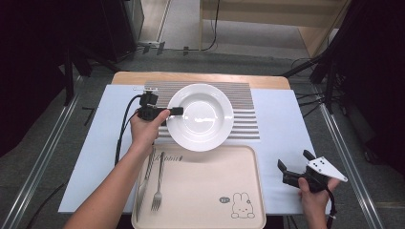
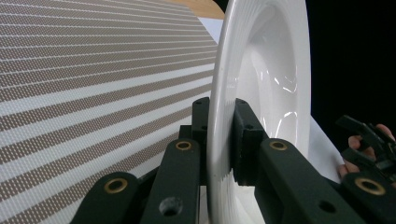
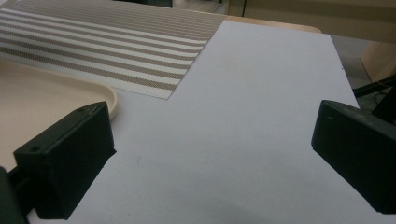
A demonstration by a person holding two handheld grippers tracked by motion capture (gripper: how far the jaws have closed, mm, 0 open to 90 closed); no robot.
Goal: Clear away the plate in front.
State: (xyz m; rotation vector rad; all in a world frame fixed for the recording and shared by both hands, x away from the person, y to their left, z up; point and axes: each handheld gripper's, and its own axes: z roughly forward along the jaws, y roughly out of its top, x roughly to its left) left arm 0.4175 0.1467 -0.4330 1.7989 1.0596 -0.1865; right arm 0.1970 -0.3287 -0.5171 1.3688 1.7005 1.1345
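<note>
White glazed china is what my left gripper (image 1: 175,111) pinches: the jaws are pressed on the near rim of the plate (image 1: 200,116), one pad above and one below, as the left gripper view shows with the plate (image 2: 261,93) edge-on between them. The plate sits ahead of that tool, over the striped mat (image 1: 243,109), its far side towards the beige tray (image 1: 200,191).

My worry is the grip itself. It bites only a narrow strip of smooth rim, with all the weight hanging out beyond the pads, so I judge the plate could pivot or slide out if I tilt or swing it quickly. If it dips, its low edge might clip the tray's lip, or come down on the fork (image 1: 157,183) and knife (image 1: 143,186) lying on the tray just behind my left hand.

My right gripper (image 1: 295,167) hangs spread and empty over the white sheet (image 3: 243,116), well apart from the plate.

Whether the plate is lifted clear of the mat or resting on it I cannot tell. My forearm covers part of the cutlery, and the tray's near edge is cut off.
</note>
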